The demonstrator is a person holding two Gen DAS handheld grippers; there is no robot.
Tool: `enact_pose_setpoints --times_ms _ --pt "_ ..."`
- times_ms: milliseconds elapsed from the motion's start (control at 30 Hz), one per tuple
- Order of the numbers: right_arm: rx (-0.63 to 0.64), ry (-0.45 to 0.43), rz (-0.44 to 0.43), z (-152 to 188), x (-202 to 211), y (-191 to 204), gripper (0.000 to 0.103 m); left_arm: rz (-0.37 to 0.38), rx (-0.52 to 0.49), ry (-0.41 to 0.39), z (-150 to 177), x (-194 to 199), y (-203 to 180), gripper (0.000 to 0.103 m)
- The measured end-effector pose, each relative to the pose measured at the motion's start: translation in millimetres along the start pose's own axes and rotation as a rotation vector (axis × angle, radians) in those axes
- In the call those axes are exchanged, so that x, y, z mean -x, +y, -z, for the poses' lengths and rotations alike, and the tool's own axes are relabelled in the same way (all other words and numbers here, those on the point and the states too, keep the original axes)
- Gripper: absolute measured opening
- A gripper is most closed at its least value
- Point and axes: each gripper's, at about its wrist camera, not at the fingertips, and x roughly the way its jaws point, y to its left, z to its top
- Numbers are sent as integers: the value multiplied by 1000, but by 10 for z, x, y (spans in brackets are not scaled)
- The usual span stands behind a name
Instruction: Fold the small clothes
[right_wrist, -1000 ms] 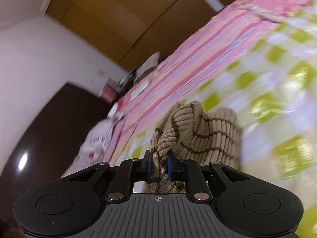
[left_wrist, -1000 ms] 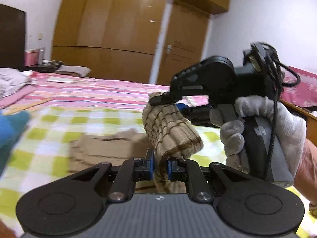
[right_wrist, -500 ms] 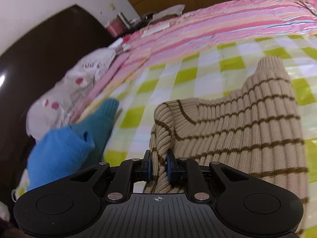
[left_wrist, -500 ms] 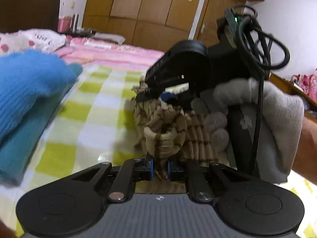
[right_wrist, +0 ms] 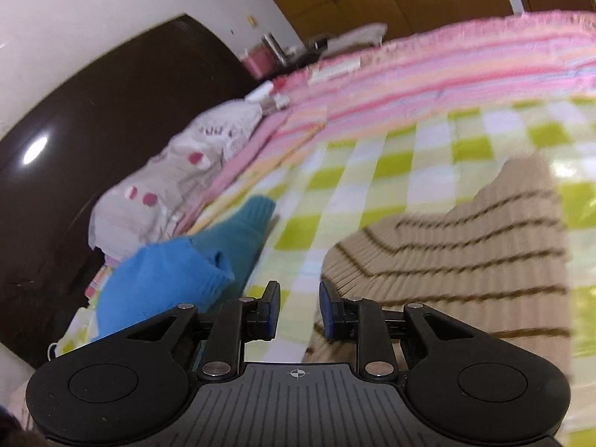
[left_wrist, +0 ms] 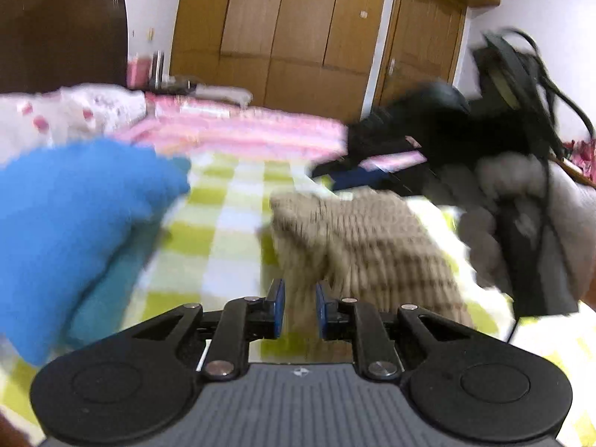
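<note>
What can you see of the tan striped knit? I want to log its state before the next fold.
The tan striped knit looks like ribbed beige wool with thin dark brown stripes. It lies folded on the green-and-white checked sheet, one narrower part reaching away from the camera. The right tongs have just been opening and are clear of it, its edge beside their right pad. Its near fold sits between the left tongs, which have just been opening; blur hides whether they still pinch it.

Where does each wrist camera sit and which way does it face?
Left wrist: on the left gripper, facing the wardrobe across the bed; shows the gloved hand holding the other gripper.
Right wrist: on the right gripper, facing the dark headboard; jaws open, empty.
Shared: striped beige knit, blue garment, checked sheet.
</note>
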Motion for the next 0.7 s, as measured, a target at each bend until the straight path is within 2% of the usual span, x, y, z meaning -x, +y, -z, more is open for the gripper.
enact_pose_setpoints --times_ms 100,200,333,467,567,600,700 --pt "54 -43 64 -13 312 -78 25 17 -18 -56 -164 -17 -95 24" --pt "77 -55 119 53 548 -213 25 28 -56 -75 -278 -251 -213 26" --pt "120 -31 201 248 665 -376 25 13 -70 -23 -277 -697 -263 26" --pt "154 24 243 441 605 -527 24 -50 -96 53 -167 -982 -213 26" --pt "154 35 261 512 559 -642 21 -75 -80 97 -73 -1083 -91 38" --pt "149 37 267 518 549 -683 18 -83 -83 101 -51 -1113 -61 40" --pt "133 38 268 516 517 -810 20 -85 -100 106 -41 -1133 -91 40"
